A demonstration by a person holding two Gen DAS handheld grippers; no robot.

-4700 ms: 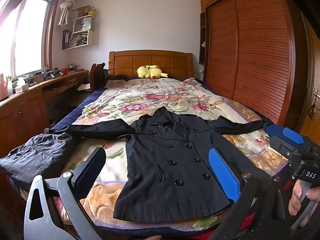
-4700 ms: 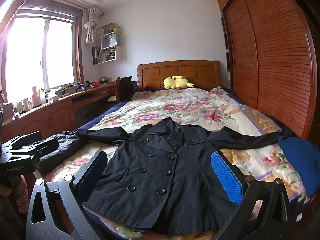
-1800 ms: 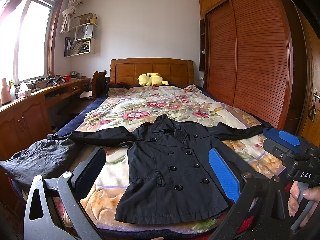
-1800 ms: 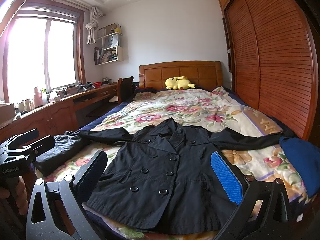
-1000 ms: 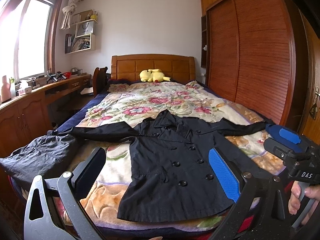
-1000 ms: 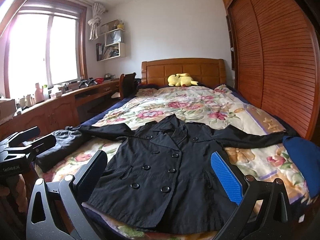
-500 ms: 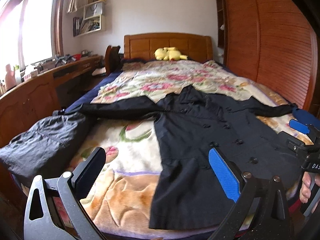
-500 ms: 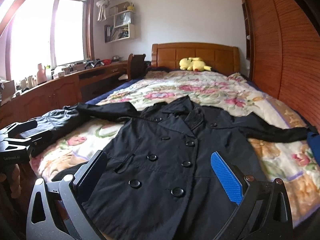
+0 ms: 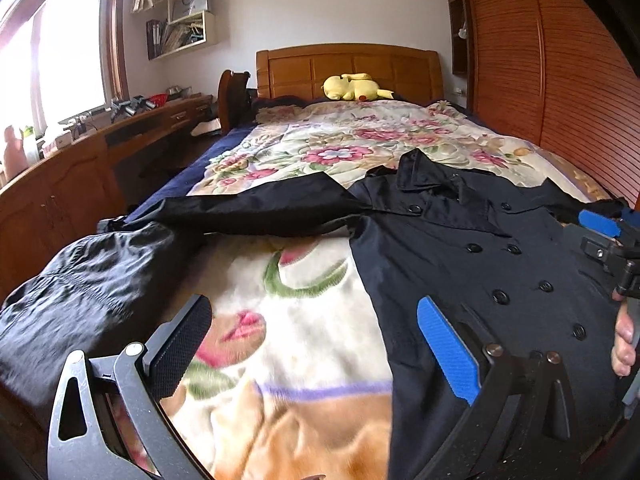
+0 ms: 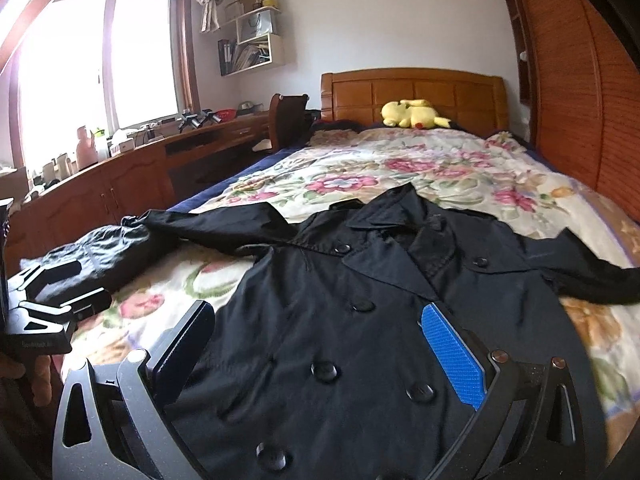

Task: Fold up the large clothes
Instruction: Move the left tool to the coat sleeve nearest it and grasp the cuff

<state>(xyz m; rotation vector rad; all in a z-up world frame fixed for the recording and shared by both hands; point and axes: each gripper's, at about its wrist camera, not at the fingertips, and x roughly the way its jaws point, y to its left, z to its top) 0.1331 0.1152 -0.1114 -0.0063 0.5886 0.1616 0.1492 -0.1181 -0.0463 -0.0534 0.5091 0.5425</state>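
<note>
A black double-breasted coat lies flat and face up on the flowered blanket of a bed, collar toward the wooden headboard and hem toward the foot of the bed, with both sleeves stretched out to the sides. Its left-hand sleeve reaches toward a second dark, crumpled garment heaped at the bed's near left corner. The left gripper hangs low over the blanket just beside the coat's left edge, its fingers spread wide and grasping nothing: the black finger sits over bare blanket and the blue-padded finger over the coat's lower front. The right gripper hovers above the buttoned front of the coat, fingers likewise released and wide apart, with the rows of black buttons showing between them. From the left wrist view, the right gripper appears at the far right edge above the coat, with a person's hand wrapped on its handle. From the right wrist view, the left gripper shows at the far left edge, near the crumpled garment. A yellow stuffed toy rests against the headboard. A long wooden surface under the window carries bottles and small items, and a slatted wooden wardrobe runs along the right side of the bed.
</note>
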